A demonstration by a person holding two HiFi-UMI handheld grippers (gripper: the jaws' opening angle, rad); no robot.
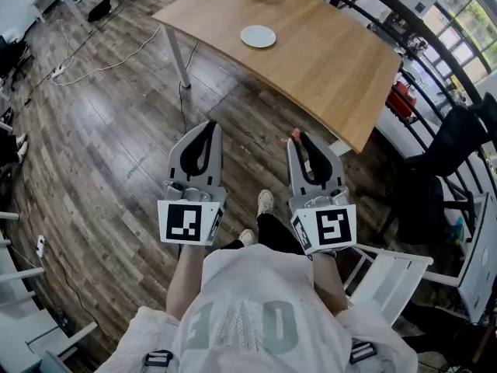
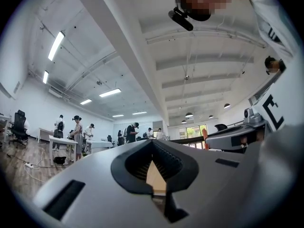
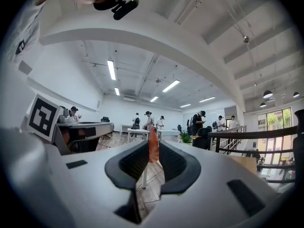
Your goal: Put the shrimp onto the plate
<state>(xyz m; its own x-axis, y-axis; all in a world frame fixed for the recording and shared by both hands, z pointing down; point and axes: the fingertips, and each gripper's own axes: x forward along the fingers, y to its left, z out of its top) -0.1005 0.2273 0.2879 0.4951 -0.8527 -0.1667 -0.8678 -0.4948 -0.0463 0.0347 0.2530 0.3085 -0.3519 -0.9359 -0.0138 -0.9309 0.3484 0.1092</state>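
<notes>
**Inspector:** State of the right gripper (image 1: 300, 138)?

**Assistant:** Jaws are clamped on a thin orange-pink shrimp (image 1: 294, 136). In the right gripper view the shrimp (image 3: 153, 147) stands upright between the two black pads, and its tip pokes past them.

**Inspector:** And the left gripper (image 1: 208, 127)?

**Assistant:** Jaws are together at the tips with nothing between them. The left gripper view shows only a gap behind the tips.

**Inspector:** Where is the round white plate (image 1: 258, 36)?

**Assistant:** It is on the light wooden table (image 1: 334, 68), in from the near edge and toward the left end. Nothing lies on it.

**Inspector:** Where do the grippers stand relative to the table?

**Assistant:** Both are held side by side over the grey-brown plank floor (image 1: 109, 130), short of the table's near edge. The shrimp is well apart from the plate.
</notes>
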